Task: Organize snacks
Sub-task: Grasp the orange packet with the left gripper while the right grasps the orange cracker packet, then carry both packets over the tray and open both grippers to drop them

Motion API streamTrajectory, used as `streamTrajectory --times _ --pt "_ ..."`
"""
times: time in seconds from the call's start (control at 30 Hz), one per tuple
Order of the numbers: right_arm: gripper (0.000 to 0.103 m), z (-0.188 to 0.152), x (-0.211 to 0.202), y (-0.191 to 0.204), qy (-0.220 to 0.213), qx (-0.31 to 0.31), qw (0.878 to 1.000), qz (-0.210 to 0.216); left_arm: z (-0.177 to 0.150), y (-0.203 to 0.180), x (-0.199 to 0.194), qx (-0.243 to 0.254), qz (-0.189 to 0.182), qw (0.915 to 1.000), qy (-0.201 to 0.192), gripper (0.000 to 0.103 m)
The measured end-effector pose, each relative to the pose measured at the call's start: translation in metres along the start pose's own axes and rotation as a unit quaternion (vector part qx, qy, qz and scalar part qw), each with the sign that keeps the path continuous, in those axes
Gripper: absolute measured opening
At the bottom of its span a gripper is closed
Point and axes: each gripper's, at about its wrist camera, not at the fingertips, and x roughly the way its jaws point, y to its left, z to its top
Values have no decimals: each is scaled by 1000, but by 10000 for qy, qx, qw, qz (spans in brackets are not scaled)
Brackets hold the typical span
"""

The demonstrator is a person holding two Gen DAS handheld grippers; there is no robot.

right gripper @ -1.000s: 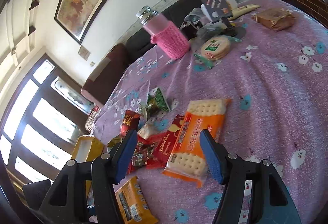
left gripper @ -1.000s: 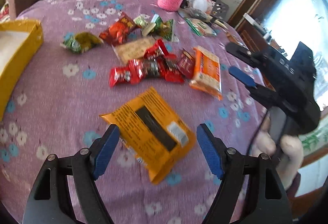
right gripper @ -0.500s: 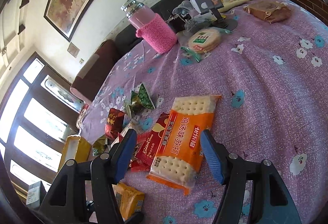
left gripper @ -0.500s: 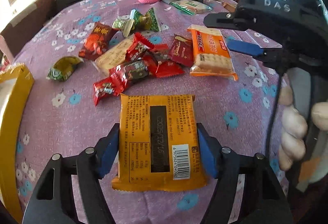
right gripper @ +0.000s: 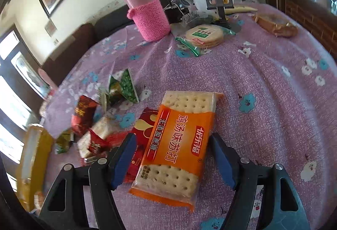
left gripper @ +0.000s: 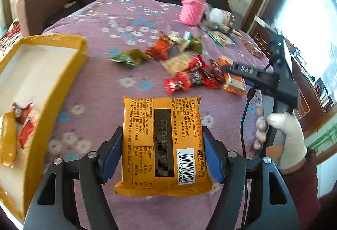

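Your left tool point(left gripper: 162, 156) pinches the yellow pack point(left gripper: 162, 143) by its edges above the desk point(left gripper: 101, 91); it may buckle and slip before reaching the box point(left gripper: 52, 91). Right tool point(right gripper: 172, 160) straddles the crackers point(right gripper: 179, 143), unclosed.

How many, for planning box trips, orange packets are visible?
2: one orange packet clamped in the left gripper, one soda-cracker pack inside the open right gripper. A blurred orange wrapper in the yellow box may be a third.

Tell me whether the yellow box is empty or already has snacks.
Not empty. The yellow box already has a few wrapped snacks in its near corner; the rest of its white floor is bare.
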Motion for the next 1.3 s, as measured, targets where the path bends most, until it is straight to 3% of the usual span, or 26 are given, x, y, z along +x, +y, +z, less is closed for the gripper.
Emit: streamTrajectory --times 0.07,0.2,0.33,0.43,0.6,0.7,0.87,1.0,1.17,1.3 --pt "61 -4 2 12 26 -309 9981 -542 -3 11 -10 -132 41 9999 -71 70" --pt "57 -10 -1 15 58 -527 9954 -802 0 34 -30 -464 39 9985 -273 70" --pt "57 -17 -10 5 -67 -361 9983 -459 -1 48 -54 -622 55 9966 -545 70" --pt "57 -20 -26 -5 -356 -29 9993 104 -5 62 -72 -749 2 9945 -735 70" --pt "57 -23 -59 1 -934 98 9954 196 -12 97 -100 -973 15 9905 -967 70" --pt "57 -29 -86 9 -963 298 9926 681 -6 127 -118 -1163 86 9868 -1127 70" --pt "56 -32 -133 67 -969 -229 9860 1335 13 172 -131 -1360 290 9819 -1287 70" --pt "56 -19 -142 123 -760 -493 9766 1952 34 199 -123 -1436 428 9805 -1270 70" --pt "56 -15 -105 203 19 -669 9620 2649 55 240 -89 -1751 430 9788 -974 70" --pt "56 -35 -65 269 540 -1088 9541 2736 66 268 -57 -2125 239 9748 -641 70"
